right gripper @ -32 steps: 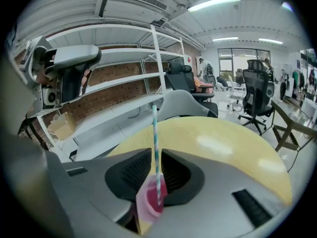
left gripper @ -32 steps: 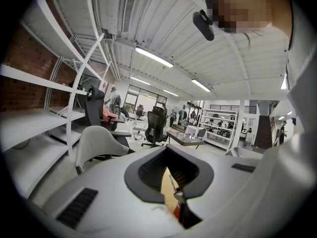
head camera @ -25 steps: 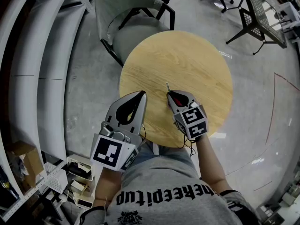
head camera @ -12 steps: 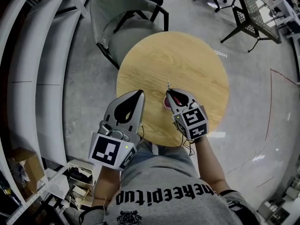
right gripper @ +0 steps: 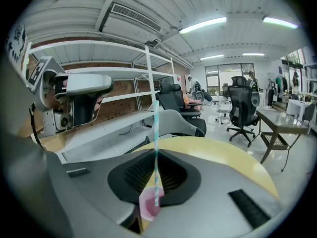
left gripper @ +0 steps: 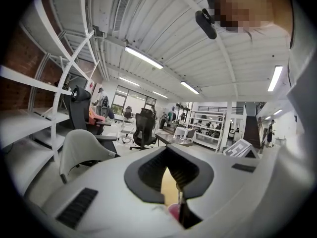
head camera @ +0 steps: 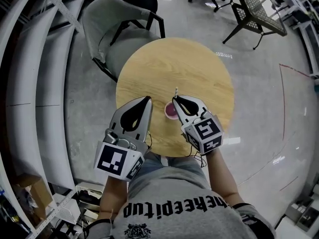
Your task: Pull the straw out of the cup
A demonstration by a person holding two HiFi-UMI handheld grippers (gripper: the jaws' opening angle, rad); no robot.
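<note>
The right gripper (head camera: pixel 175 100) pinches the striped straw (right gripper: pixel 155 128), right over the pink cup (head camera: pixel 169 112) on the table (head camera: pixel 189 63). The straw looks light and bendy; hold it low. The left gripper (head camera: pixel 147 100) is closed, empty.

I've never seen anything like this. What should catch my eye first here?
A round wooden table fills the middle, a small pink cup toward the person's side. Right beside the cup, the right gripper pinches a striped straw upright in its jaws; the left gripper hangs shut and empty nearby.
</note>
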